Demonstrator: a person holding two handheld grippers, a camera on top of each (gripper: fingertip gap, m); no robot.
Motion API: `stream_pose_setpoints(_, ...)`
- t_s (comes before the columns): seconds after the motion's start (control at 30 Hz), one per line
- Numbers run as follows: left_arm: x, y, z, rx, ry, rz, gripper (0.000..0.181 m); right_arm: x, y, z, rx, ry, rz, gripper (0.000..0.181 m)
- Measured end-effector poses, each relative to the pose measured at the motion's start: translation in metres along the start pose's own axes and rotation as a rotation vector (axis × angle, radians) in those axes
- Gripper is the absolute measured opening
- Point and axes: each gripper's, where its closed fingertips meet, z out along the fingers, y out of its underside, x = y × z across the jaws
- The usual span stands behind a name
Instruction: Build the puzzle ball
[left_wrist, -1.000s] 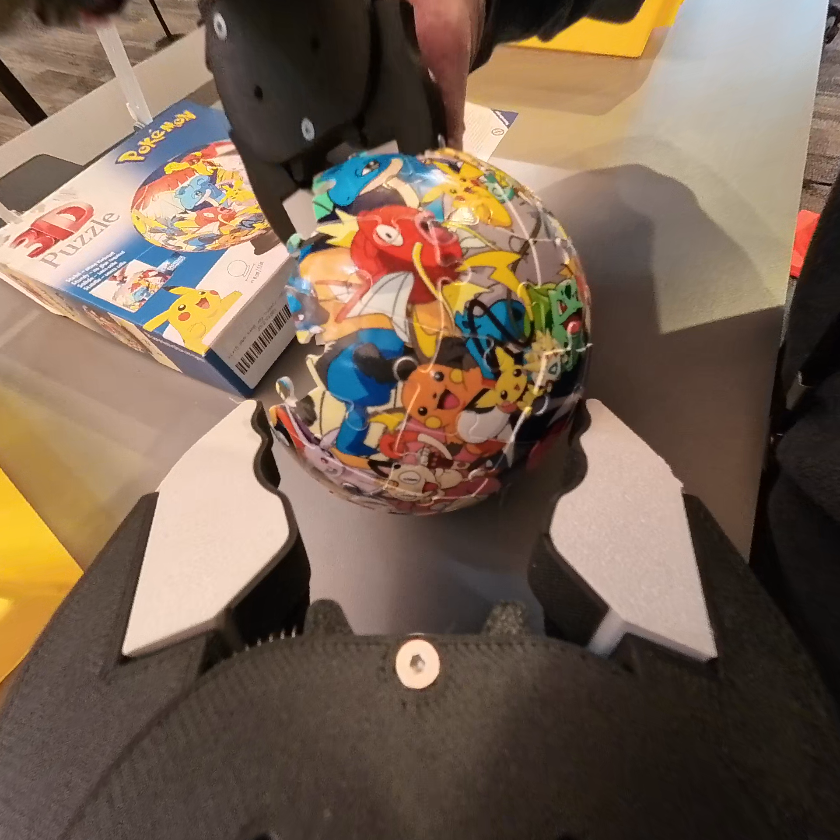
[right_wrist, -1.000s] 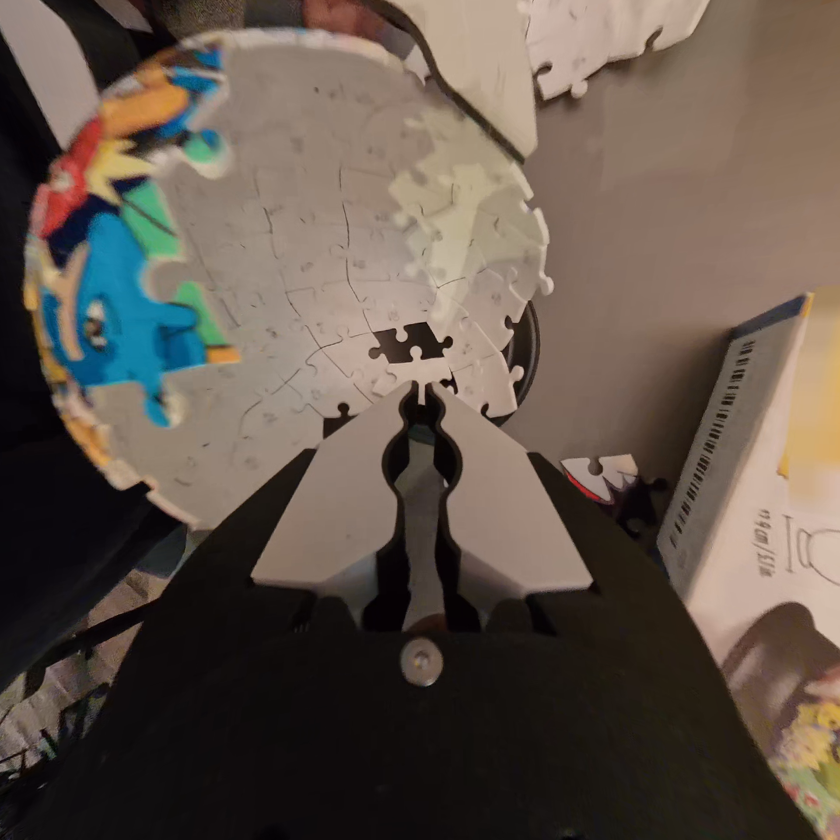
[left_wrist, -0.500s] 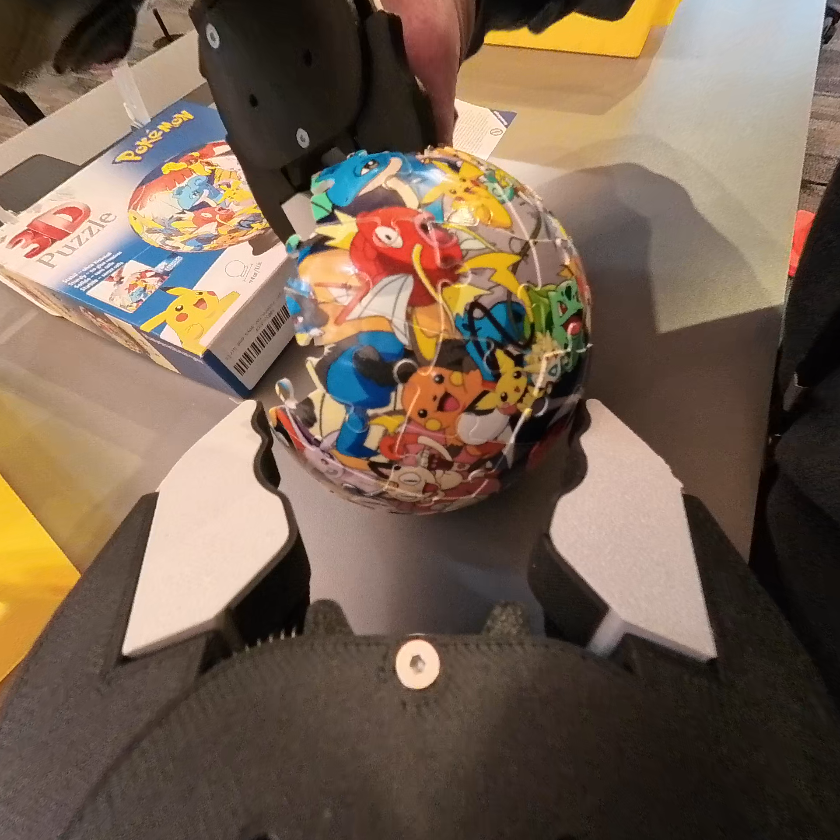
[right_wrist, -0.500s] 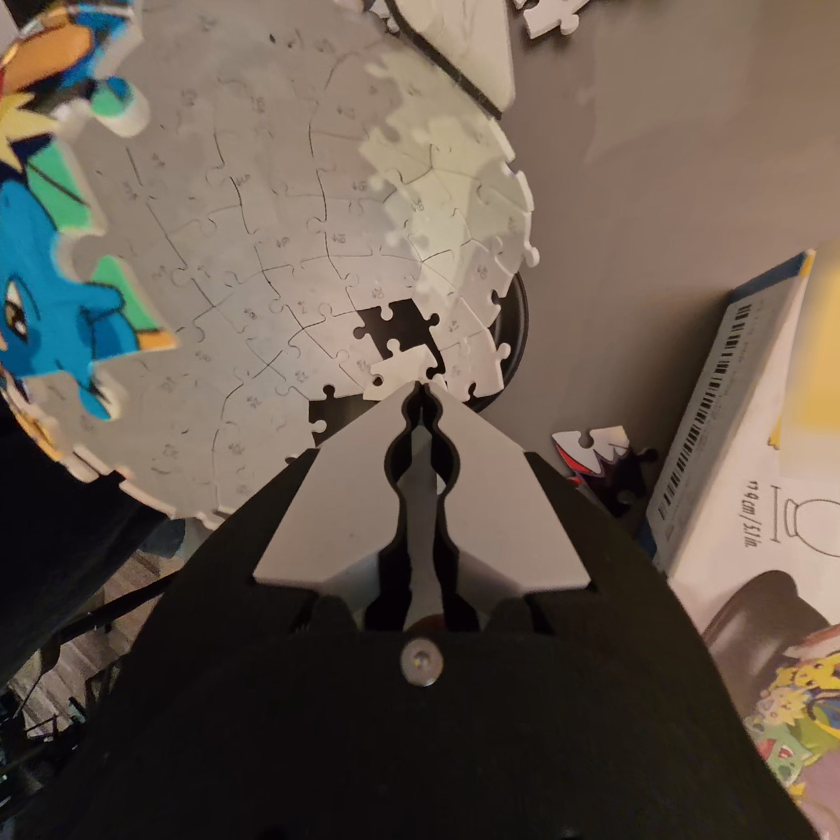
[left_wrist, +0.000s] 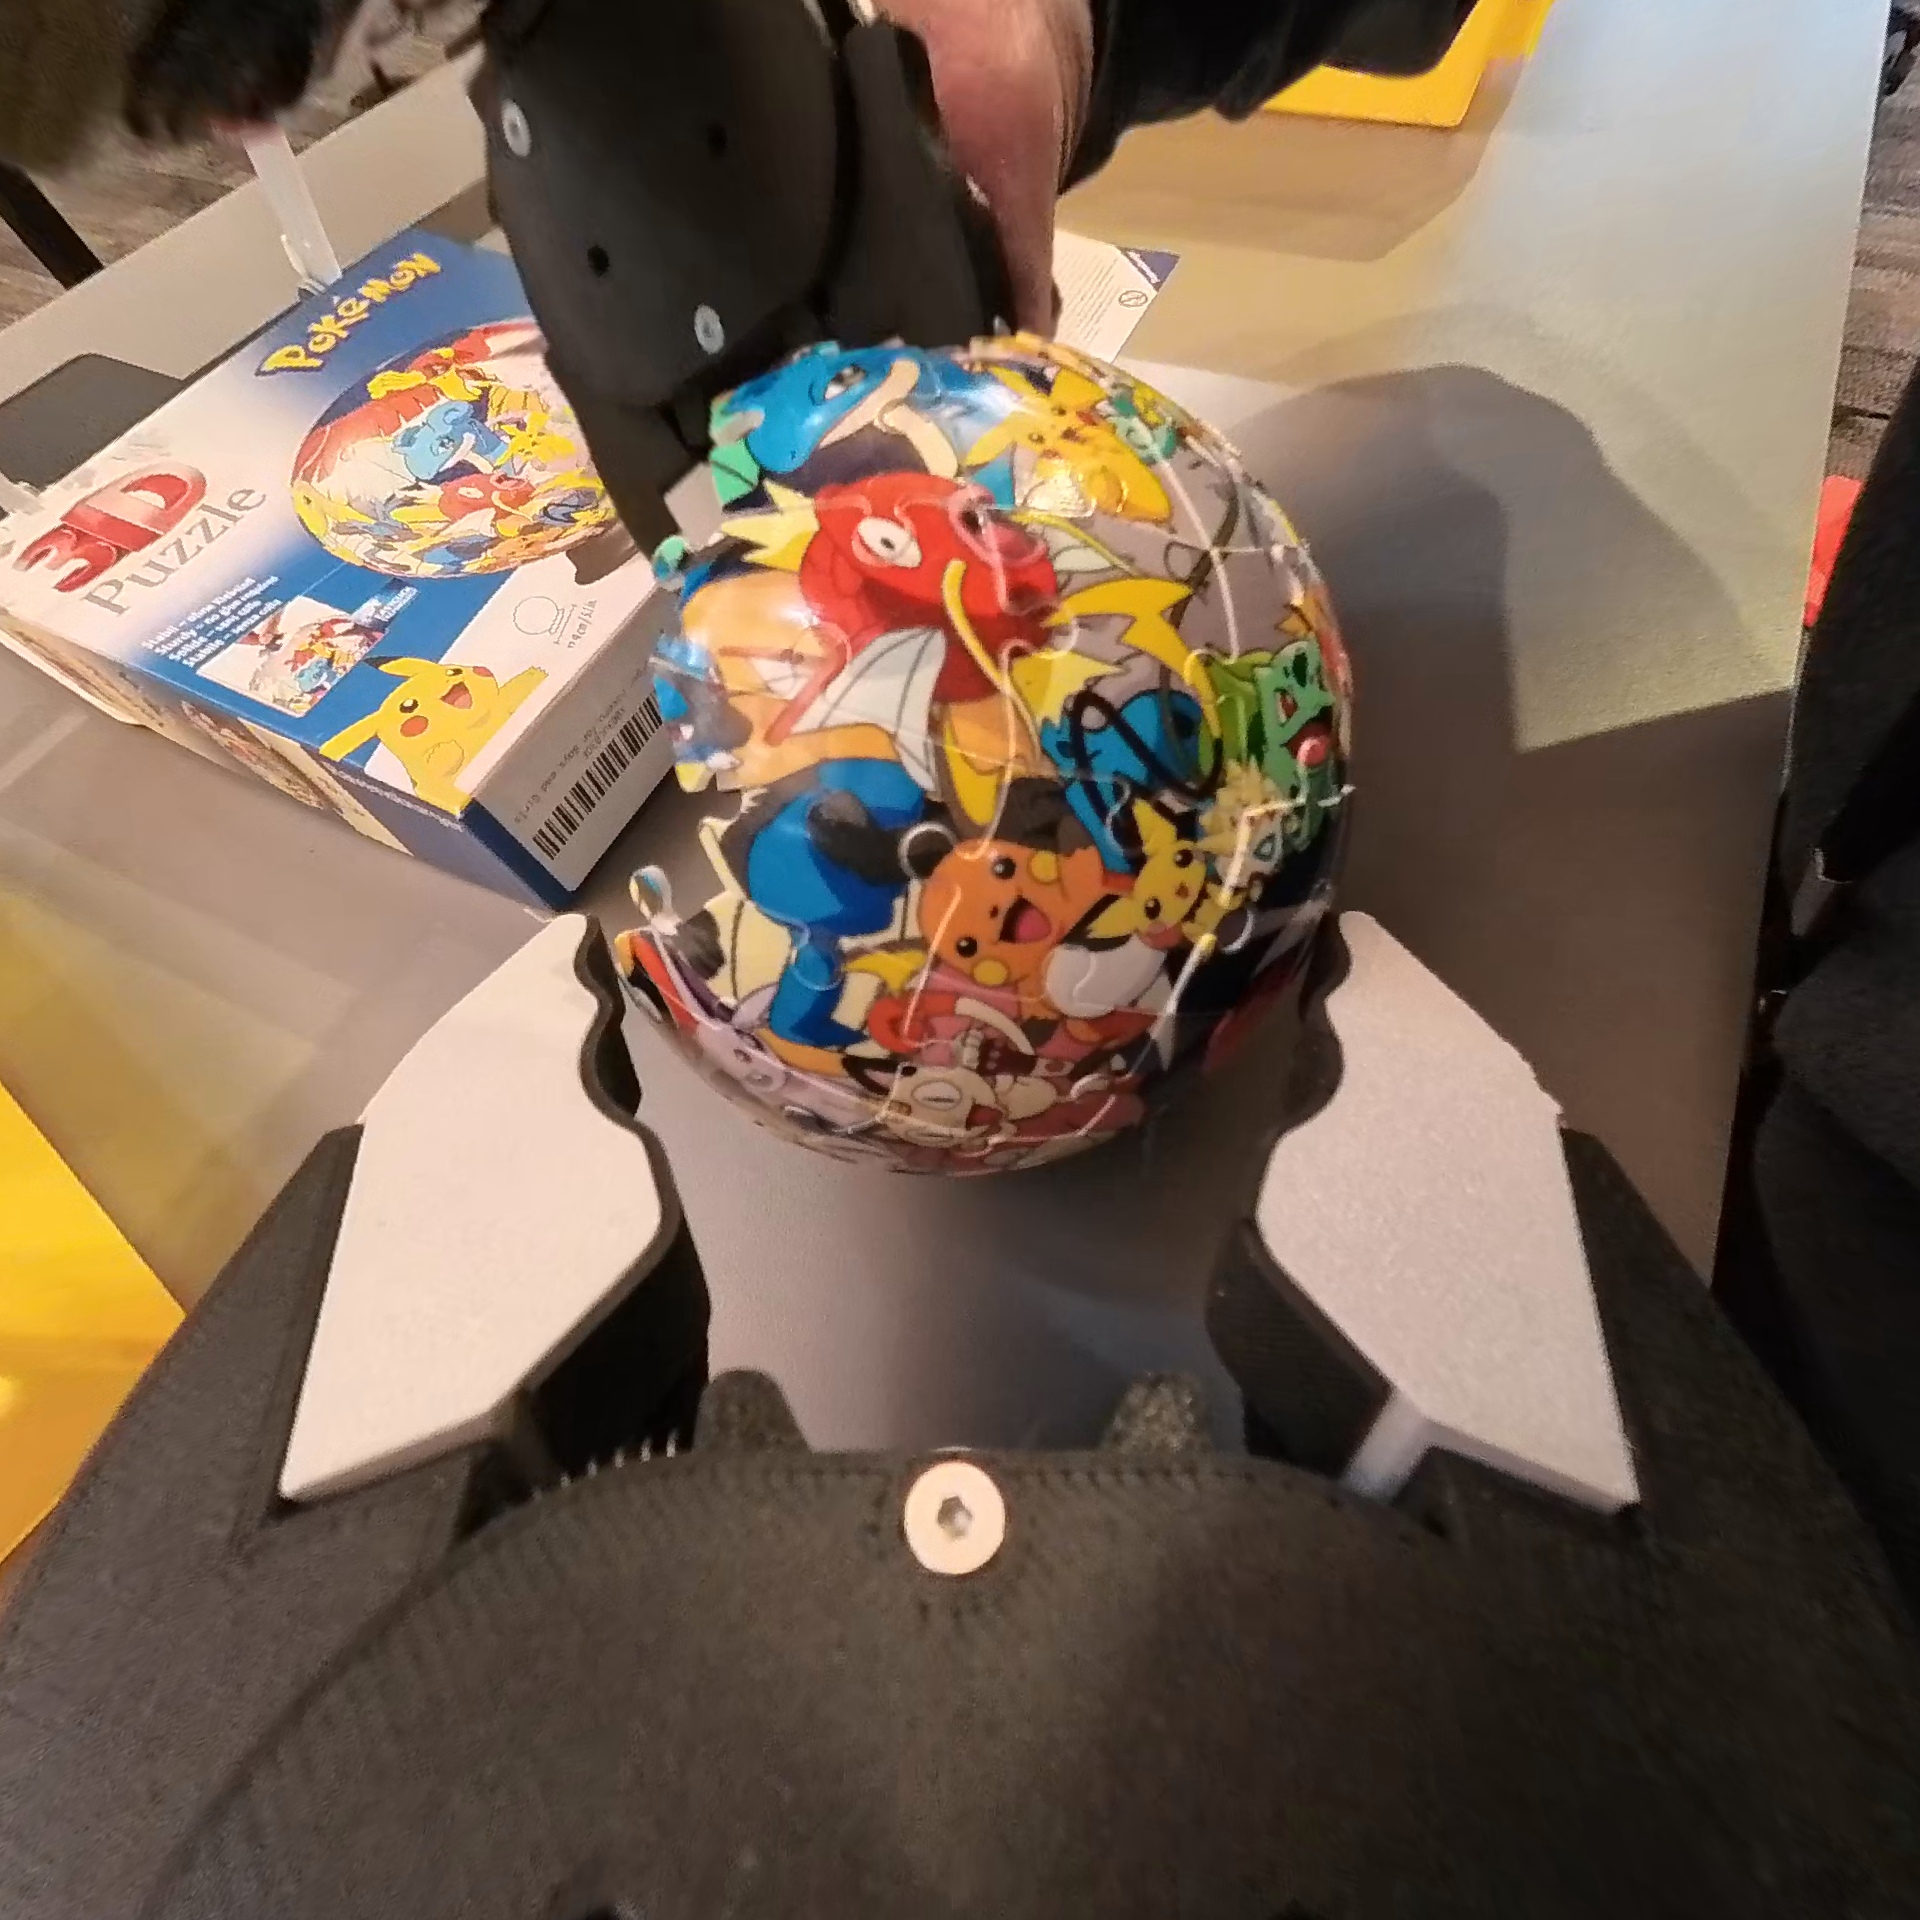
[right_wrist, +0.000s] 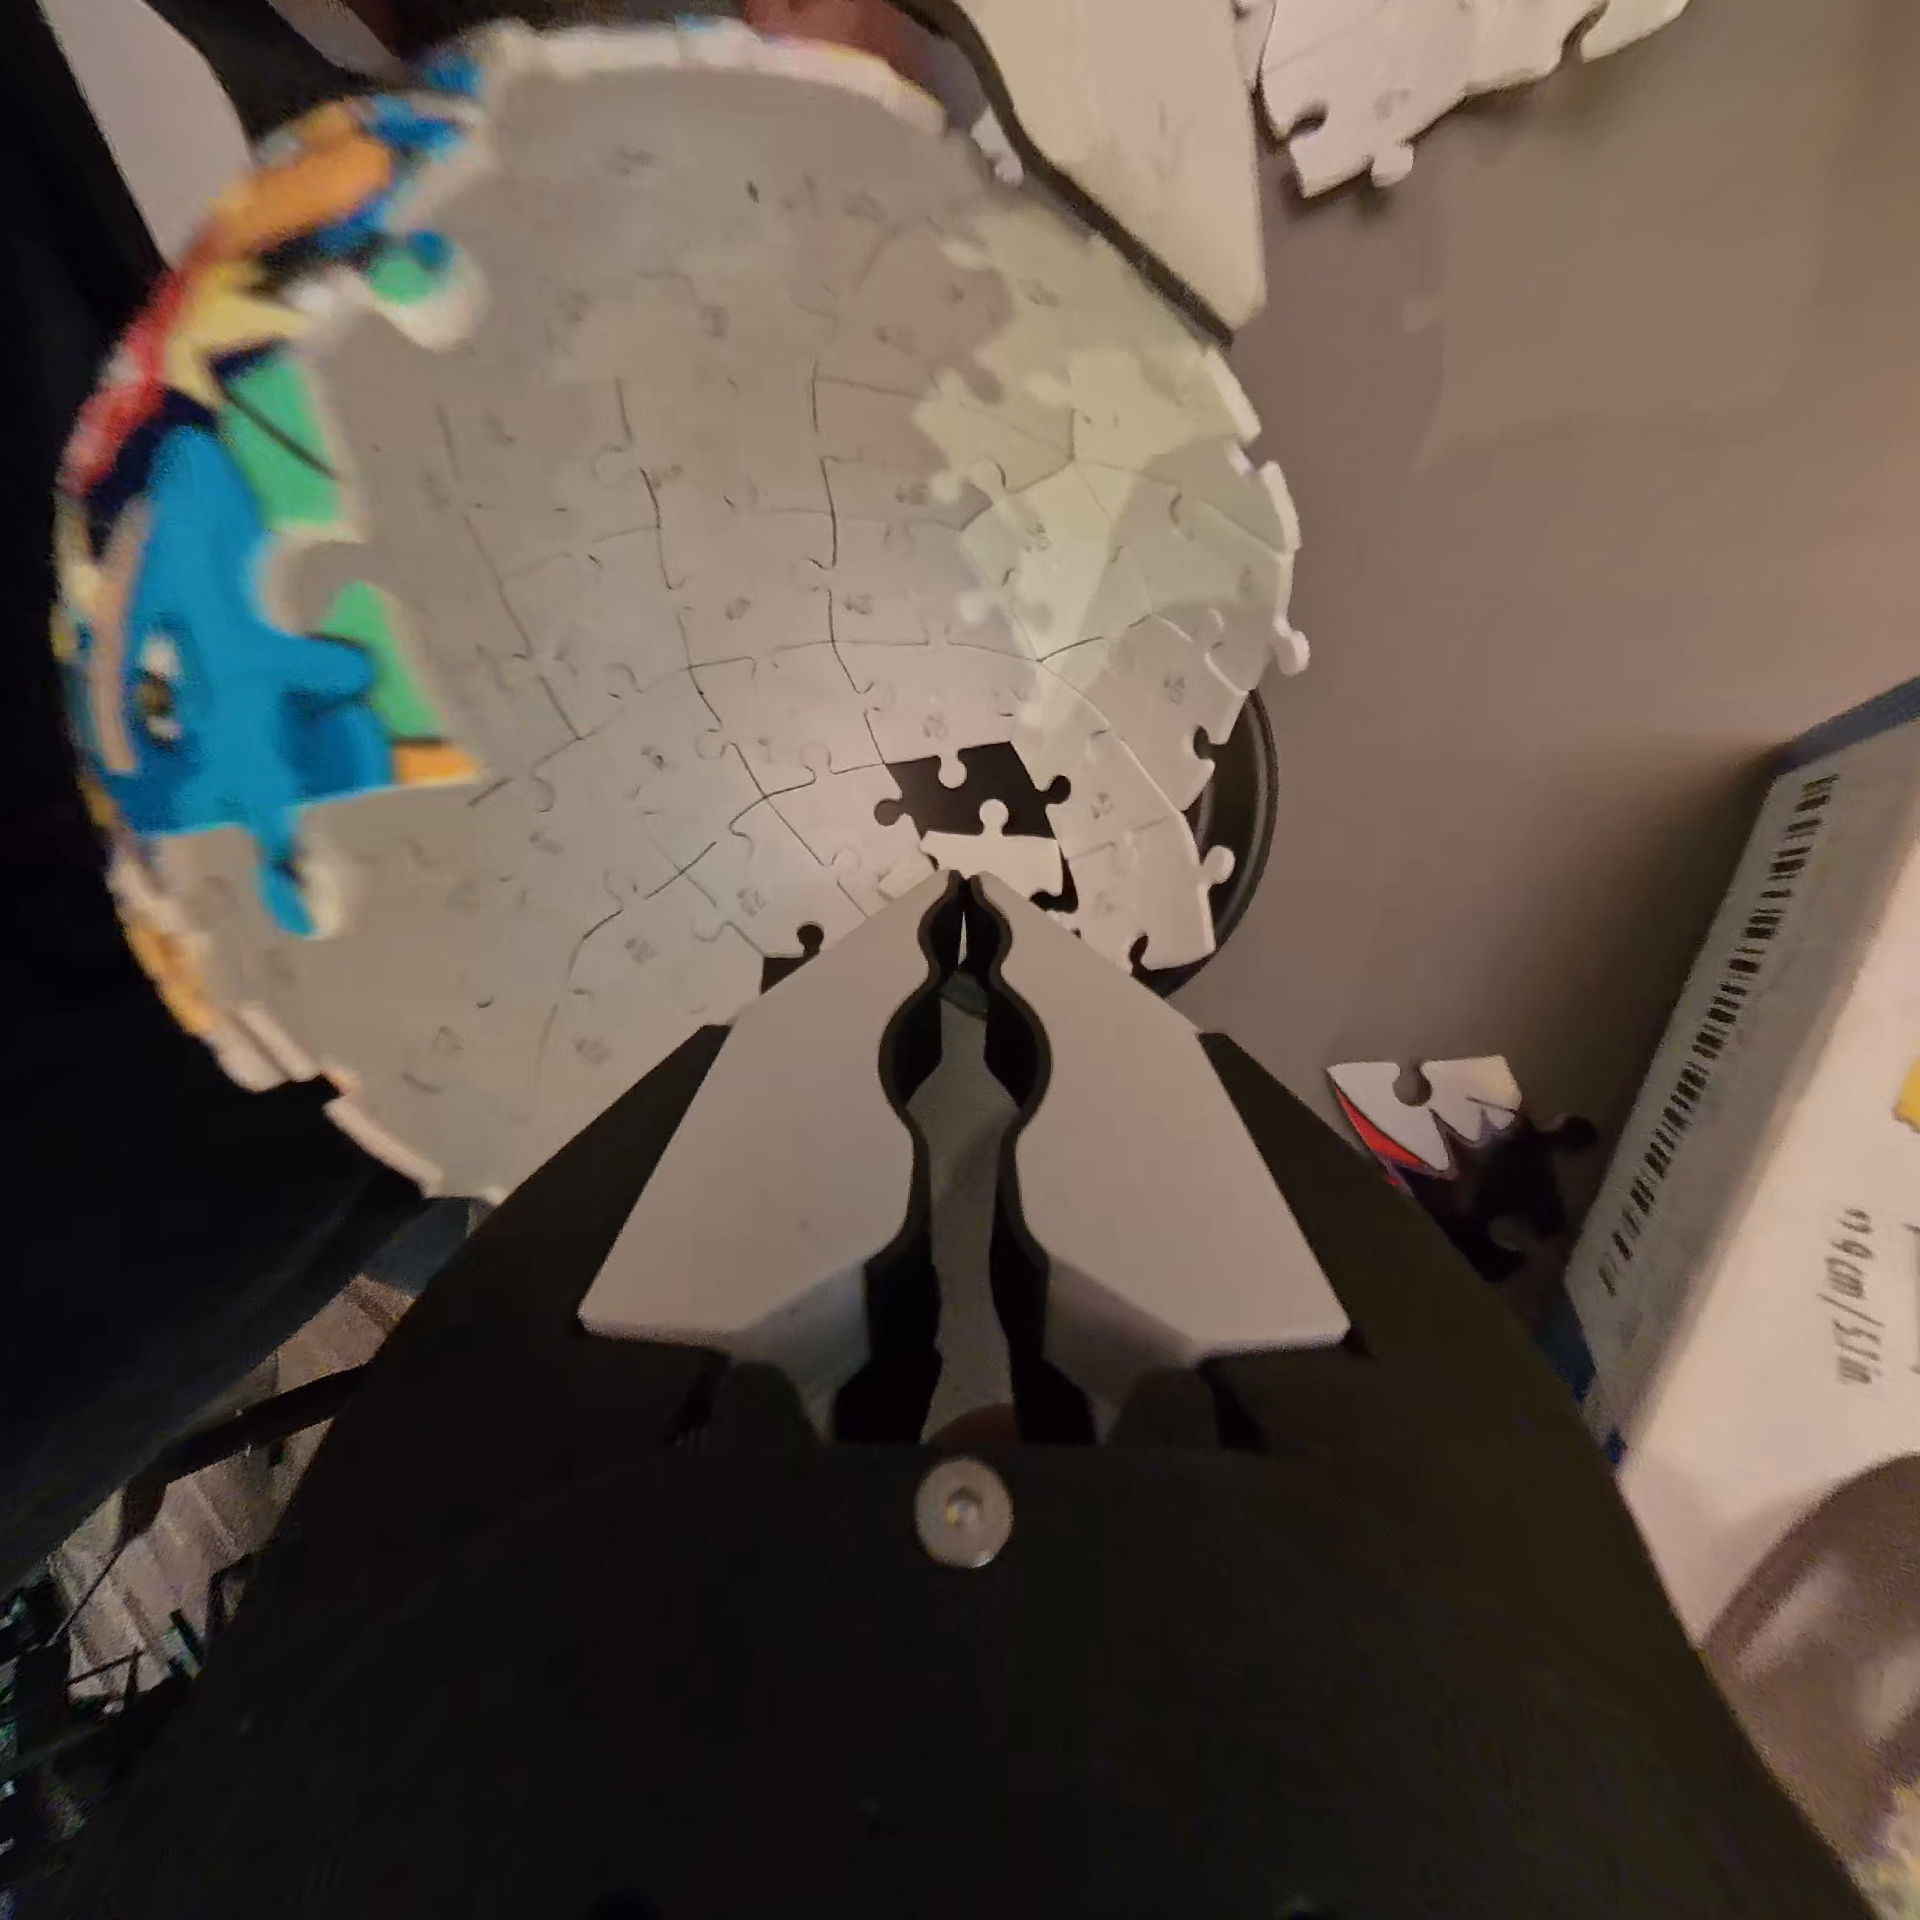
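Two grippers at the puzzle ball (left_wrist: 997, 748) on the grey table (left_wrist: 1455, 312). Left gripper (left_wrist: 966, 997): fingers spread wide, tips flanking the ball's lower sides; contact cannot be told. Right gripper (right_wrist: 961, 883): fingers nearly closed, pinching a white piece (right_wrist: 997, 857) at the shell's jagged open rim, just below a piece-shaped gap (right_wrist: 966, 795). Puzzle box (left_wrist: 343, 623) lies near the ball's left. Loose piece (right_wrist: 1423, 1122) beside the box edge. Open tabletop to the right.
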Motion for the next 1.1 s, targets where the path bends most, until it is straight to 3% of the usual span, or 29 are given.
stream_pose_setpoints(0.77, 0.0, 0.0, 0.001, -0.001, 0.001, 0.002, 0.121, 0.01, 0.01, -0.004, -0.09, 0.062, 0.005, 0.0)
stream_pose_setpoints(1.1, 0.0, 0.0, 0.001, -0.002, 0.001, 0.003, 0.121, 0.007, 0.005, 0.004, -0.043, 0.02, -0.01, 0.0)
